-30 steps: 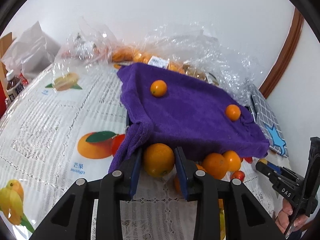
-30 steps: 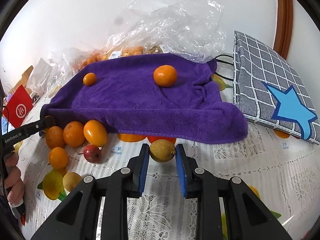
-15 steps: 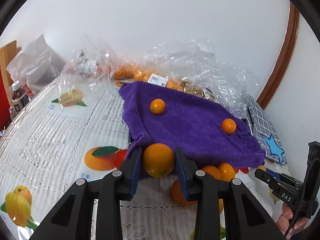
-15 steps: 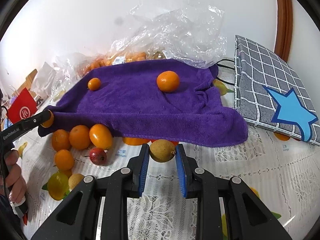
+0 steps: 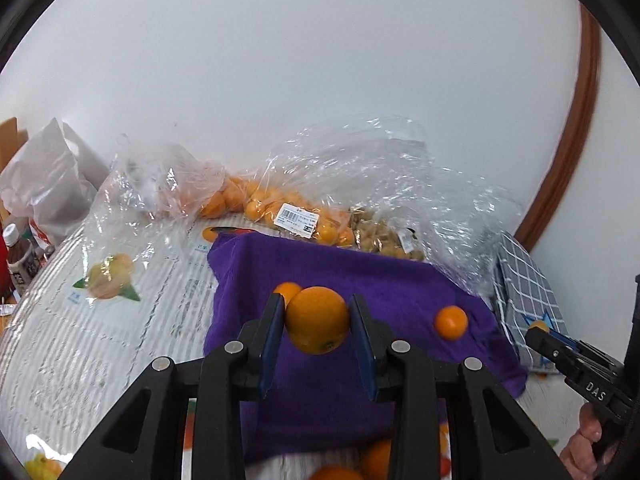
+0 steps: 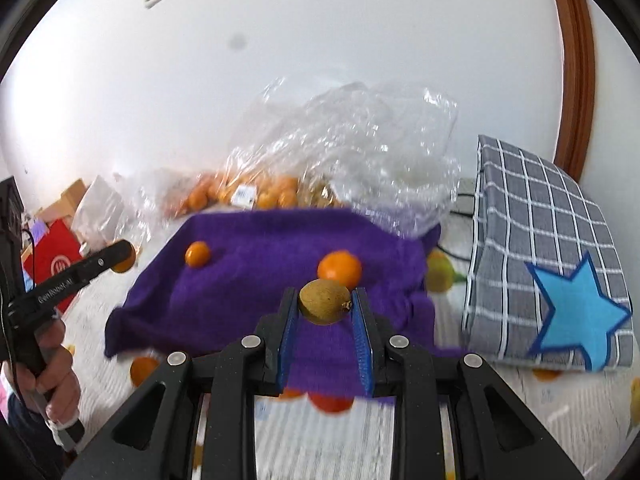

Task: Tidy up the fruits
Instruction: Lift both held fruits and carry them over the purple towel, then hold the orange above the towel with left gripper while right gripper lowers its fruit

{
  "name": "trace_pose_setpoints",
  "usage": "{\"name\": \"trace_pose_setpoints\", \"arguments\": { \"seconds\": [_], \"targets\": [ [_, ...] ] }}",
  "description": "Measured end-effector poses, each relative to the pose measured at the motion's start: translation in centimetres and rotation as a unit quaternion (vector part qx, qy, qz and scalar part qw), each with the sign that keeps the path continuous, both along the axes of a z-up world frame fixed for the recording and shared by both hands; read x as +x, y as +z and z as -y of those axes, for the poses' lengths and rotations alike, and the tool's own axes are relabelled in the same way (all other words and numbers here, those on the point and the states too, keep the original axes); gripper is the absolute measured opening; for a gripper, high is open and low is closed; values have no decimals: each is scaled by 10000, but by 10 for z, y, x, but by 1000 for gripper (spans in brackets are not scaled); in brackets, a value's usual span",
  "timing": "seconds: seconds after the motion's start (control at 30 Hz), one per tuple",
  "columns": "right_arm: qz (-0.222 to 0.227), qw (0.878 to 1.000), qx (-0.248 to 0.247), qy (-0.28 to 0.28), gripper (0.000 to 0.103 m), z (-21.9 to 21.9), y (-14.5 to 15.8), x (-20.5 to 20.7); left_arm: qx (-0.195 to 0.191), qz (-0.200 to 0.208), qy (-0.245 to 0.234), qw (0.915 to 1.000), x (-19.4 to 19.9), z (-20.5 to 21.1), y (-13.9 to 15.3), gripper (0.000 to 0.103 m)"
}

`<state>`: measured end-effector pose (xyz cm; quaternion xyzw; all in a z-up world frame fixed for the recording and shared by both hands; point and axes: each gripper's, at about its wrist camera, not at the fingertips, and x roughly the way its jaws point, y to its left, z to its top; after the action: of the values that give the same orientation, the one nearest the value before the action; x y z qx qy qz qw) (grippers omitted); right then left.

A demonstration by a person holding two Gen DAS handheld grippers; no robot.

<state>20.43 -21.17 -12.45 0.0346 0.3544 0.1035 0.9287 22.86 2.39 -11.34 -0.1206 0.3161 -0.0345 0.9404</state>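
Note:
My left gripper (image 5: 317, 320) is shut on a large orange (image 5: 318, 319) and holds it in the air above the purple towel (image 5: 384, 280). My right gripper (image 6: 325, 308) is shut on a small brown-green fruit (image 6: 325, 301), also lifted over the purple towel (image 6: 256, 280). Two small oranges lie on the towel: one (image 5: 451, 322) to the right in the left wrist view and one (image 5: 285, 290) partly hidden behind the left finger. The right wrist view shows them as the orange (image 6: 340, 269) and the smaller orange (image 6: 197, 253).
Clear plastic bags (image 5: 304, 216) of small oranges lie behind the towel by the white wall. A grey checked cushion with a blue star (image 6: 548, 264) lies to the right. Loose fruits (image 6: 143, 369) lie on the lace tablecloth (image 5: 80, 320) below the towel's front edge. Bottles (image 5: 18, 256) stand far left.
Both grippers have risen from the tablecloth, each with its fruit, and now hover over the purple towel. The loose fruits in front have dropped to the bottom of the views.

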Motion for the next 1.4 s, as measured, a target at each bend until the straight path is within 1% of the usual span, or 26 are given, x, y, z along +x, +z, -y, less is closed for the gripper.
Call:
{"name": "trace_pose_setpoints", "arguments": {
  "seconds": [0.07,0.2,0.3,0.37,0.47,0.6,0.83,1.2,1.4],
  "targets": [
    [-16,10000,2,-32,27,0,-1,10,17,-36,19,10000,8,0,-6,32],
    [-267,9996,87,37,27,-1,-17,27,211,-115,-51,9997,13,0,-23,32],
    [-364,9993,7,44,27,-2,-32,31,238,-255,-109,9993,15,-1,-31,32],
    [-516,9986,16,79,27,-2,-39,35,286,-253,-122,9992,16,0,-34,32],
    [-534,9984,86,161,27,-2,-42,35,317,-290,-148,9990,17,2,-39,32],
    [-492,9987,-18,98,27,0,-46,35,366,-324,-113,9987,19,1,-40,32],
    [-538,9985,-25,-43,27,6,-52,40,397,-392,48,9984,22,-5,-40,32],
    [-736,9973,-87,-14,27,0,-64,44,400,-691,29,9968,28,-2,-49,32],
    [-783,9969,-67,-56,27,2,-66,45,392,-758,19,9964,30,-3,-51,32]
  ]
}}
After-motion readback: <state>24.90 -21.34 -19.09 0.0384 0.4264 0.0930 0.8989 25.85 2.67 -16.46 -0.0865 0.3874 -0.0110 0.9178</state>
